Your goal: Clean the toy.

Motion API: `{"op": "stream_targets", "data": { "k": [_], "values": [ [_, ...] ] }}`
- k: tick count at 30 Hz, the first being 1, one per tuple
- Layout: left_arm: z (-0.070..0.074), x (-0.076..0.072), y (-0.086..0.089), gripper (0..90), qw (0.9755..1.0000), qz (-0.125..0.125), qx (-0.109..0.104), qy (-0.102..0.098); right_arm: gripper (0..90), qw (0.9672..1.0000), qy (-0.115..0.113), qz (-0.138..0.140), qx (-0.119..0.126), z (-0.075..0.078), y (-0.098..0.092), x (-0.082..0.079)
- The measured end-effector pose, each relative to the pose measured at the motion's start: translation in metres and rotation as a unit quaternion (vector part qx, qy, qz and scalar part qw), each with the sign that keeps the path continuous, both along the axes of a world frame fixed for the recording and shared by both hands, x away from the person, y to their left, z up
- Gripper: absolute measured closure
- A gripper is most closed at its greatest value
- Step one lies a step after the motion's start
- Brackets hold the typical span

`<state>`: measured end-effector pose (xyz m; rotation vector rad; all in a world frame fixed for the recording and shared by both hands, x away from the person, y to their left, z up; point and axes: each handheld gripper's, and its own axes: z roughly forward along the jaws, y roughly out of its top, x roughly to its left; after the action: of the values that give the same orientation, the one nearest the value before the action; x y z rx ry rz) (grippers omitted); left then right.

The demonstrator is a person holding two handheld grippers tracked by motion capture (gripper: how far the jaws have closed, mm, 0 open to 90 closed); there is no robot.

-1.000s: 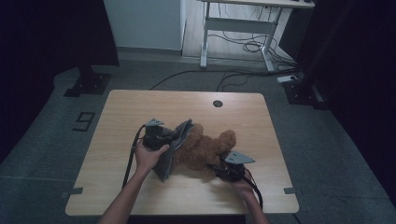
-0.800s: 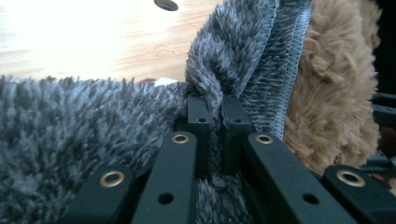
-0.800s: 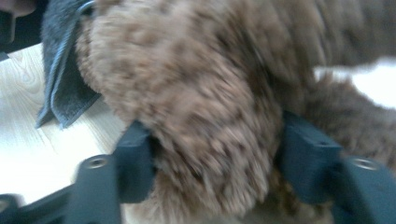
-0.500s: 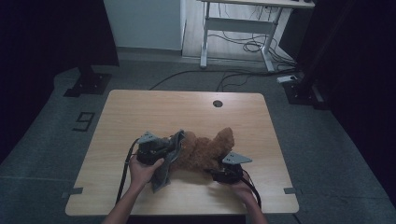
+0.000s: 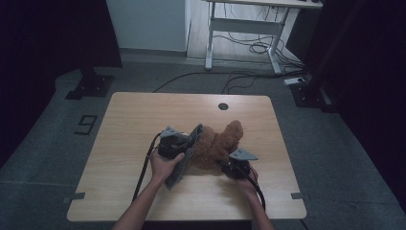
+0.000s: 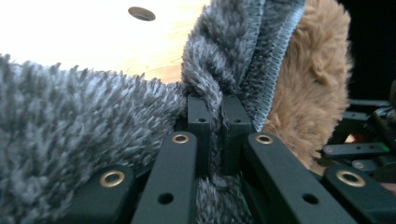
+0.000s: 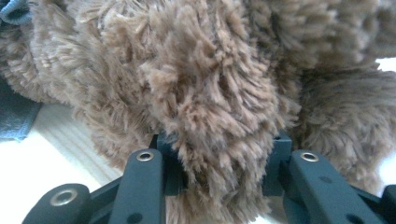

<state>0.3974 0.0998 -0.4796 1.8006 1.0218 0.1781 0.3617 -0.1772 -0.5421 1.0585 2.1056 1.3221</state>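
Note:
A brown plush toy (image 5: 218, 143) lies on the wooden table (image 5: 143, 110), right of the middle. A grey fuzzy cloth (image 5: 176, 175) drapes against its left side. My left gripper (image 5: 186, 143) is shut on a fold of this grey cloth (image 6: 70, 121), its jaws (image 6: 217, 112) pinched tight around the pile, with the brown plush (image 6: 313, 79) just behind. My right gripper (image 5: 224, 164) is at the toy's near right side. Its jaws (image 7: 224, 158) have just been closing and now press on a thick tuft of the brown plush (image 7: 196, 70).
A round cable hole (image 5: 223, 106) sits near the table's far edge. Beyond the table, a white desk frame (image 5: 244, 33) stands over loose cables on the floor. Black stand bases (image 5: 88, 84) flank the table. A corner of the grey cloth (image 7: 16, 116) lies on the tabletop.
My left gripper dipped toward the near left with the grey cloth, then came back up against the toy. The right hand stayed in place.

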Motion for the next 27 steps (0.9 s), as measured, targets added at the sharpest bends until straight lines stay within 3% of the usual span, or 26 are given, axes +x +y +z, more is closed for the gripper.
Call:
{"op": "stream_targets", "data": {
  "k": [3, 8, 12, 20, 22, 24, 27],
  "values": [
    [0.005, -0.002, 0.003, 84.4, 1.0000, -0.003, 0.003, -0.002, 62.0, 1.0000, -0.004, 0.000, -0.002, 0.000, -0.003, -0.001],
    [0.013, -0.016, 0.016, 84.4, 0.9990, 0.000, 0.041, -0.018, 62.1, 0.9998, -0.011, 0.007, -0.015, 0.002, -0.001, -0.007],
    [0.018, -0.027, 0.038, 84.4, 0.9972, 0.030, 0.058, -0.038, 62.3, 0.9997, -0.011, 0.010, -0.021, 0.001, -0.001, -0.012],
    [0.007, -0.026, 0.075, 84.3, 0.9954, 0.073, 0.061, -0.014, 62.7, 0.9998, -0.005, 0.011, -0.015, -0.001, -0.001, -0.015],
    [0.010, -0.026, 0.079, 84.3, 0.9958, 0.079, 0.047, -0.007, 62.8, 0.9999, 0.000, 0.014, -0.009, -0.002, -0.002, -0.015],
    [0.018, -0.027, 0.077, 84.2, 0.9965, 0.076, 0.033, -0.015, 62.8, 0.9998, 0.000, 0.019, -0.005, -0.002, -0.002, -0.016],
    [0.037, -0.031, 0.060, 84.2, 0.9979, 0.052, 0.017, -0.035, 62.8, 0.9997, 0.001, 0.023, -0.004, -0.001, -0.002, -0.017]
  ]
}}
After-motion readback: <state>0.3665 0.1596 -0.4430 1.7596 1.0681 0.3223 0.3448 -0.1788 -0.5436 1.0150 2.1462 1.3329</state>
